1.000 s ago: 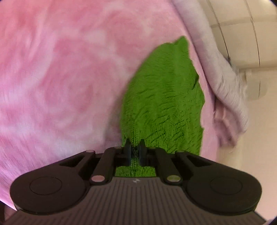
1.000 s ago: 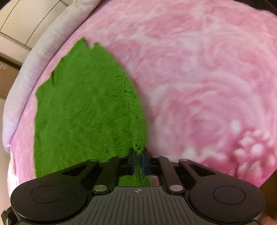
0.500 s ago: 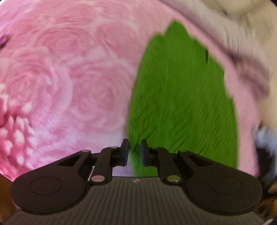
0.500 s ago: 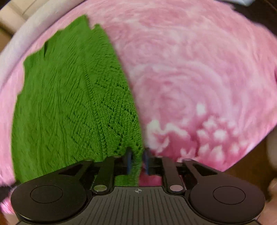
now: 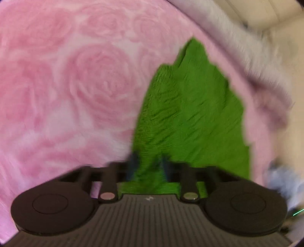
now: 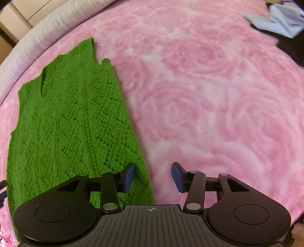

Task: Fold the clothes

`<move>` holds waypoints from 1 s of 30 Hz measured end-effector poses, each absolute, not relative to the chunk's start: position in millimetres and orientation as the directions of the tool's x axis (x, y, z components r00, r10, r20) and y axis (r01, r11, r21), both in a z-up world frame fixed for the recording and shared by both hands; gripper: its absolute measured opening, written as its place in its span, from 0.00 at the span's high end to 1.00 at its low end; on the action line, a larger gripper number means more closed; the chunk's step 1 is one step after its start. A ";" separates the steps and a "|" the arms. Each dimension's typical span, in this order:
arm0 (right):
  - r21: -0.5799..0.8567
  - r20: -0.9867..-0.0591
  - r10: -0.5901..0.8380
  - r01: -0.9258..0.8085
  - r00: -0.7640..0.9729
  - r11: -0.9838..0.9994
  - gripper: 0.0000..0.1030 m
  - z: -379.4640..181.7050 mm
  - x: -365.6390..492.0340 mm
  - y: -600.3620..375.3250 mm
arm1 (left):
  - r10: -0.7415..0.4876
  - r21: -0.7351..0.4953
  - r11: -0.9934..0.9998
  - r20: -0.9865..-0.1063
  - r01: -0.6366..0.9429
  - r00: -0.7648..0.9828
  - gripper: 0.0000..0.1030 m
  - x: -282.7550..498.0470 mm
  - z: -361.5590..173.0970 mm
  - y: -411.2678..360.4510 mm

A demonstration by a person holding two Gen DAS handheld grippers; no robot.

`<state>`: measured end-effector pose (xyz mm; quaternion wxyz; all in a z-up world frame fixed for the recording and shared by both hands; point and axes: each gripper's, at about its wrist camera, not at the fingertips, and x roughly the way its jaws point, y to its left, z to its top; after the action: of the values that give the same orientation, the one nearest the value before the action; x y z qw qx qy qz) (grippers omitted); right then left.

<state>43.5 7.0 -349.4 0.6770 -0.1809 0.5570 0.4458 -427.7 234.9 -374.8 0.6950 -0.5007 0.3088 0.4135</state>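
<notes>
The jaws of the right gripper [image 6: 153, 176] stand wide apart with nothing between them: the left blue pad hangs over the near right edge of the green knitted garment [image 6: 70, 129], and the right pad over bare pink blanket. The jaws of the left gripper [image 5: 148, 167] are blurred; they stand a little apart with green knit showing in the gap, and whether they pinch the cloth cannot be told.

The green knitted garment [image 5: 190, 117] lies spread flat, its open lacy pattern plain in the right wrist view. Its far end narrows to an uneven point, with a small notch at the top edge and a slight raised crease near the far left corner. The right side runs as a fairly straight edge toward the right gripper; the near end passes under both grippers' bodies.

It rests on a fluffy pink blanket [image 6: 209, 95] printed with large roses, which fills most of both views. Beyond the garment's far end, a pale lilac-white ribbed roll of bedding [image 6: 47, 30] borders the blanket. Behind that are cream panelled surfaces [image 6: 24, 11]. At the far right in the right wrist view, a pale blue cloth [image 6: 281, 20] lies at the blanket's edge, well apart from the garment, against something dark.
</notes>
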 end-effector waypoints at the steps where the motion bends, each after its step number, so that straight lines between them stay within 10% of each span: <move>1: 0.210 -0.920 0.392 -0.834 0.008 0.510 0.54 -349.4 40.2 7.1 | 0.288 -0.369 0.243 -0.856 -0.897 0.430 0.92 -419.9 -369.4 230.9; 7: 0.018 -0.923 0.345 -0.877 0.170 0.481 0.51 -332.7 25.8 6.9 | 0.468 -0.037 0.307 -0.864 -0.951 0.184 0.93 -422.0 -330.9 205.5; 17: 0.065 -0.842 0.535 -0.973 0.066 0.222 0.51 -317.0 -47.9 71.3 | 0.368 -0.275 0.546 -0.770 -0.791 0.522 0.91 -319.6 -327.0 183.7; 30: -0.042 -0.937 0.340 -0.992 0.080 0.116 0.52 -345.8 -86.7 -70.8 | 0.177 -0.255 0.550 -0.895 -0.795 0.410 0.93 -363.1 -349.1 47.0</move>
<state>-86.7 -70.8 -345.8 0.6210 -0.3928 0.4154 0.5363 -363.1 47.0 -349.1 0.7625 -0.3513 0.4399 0.3190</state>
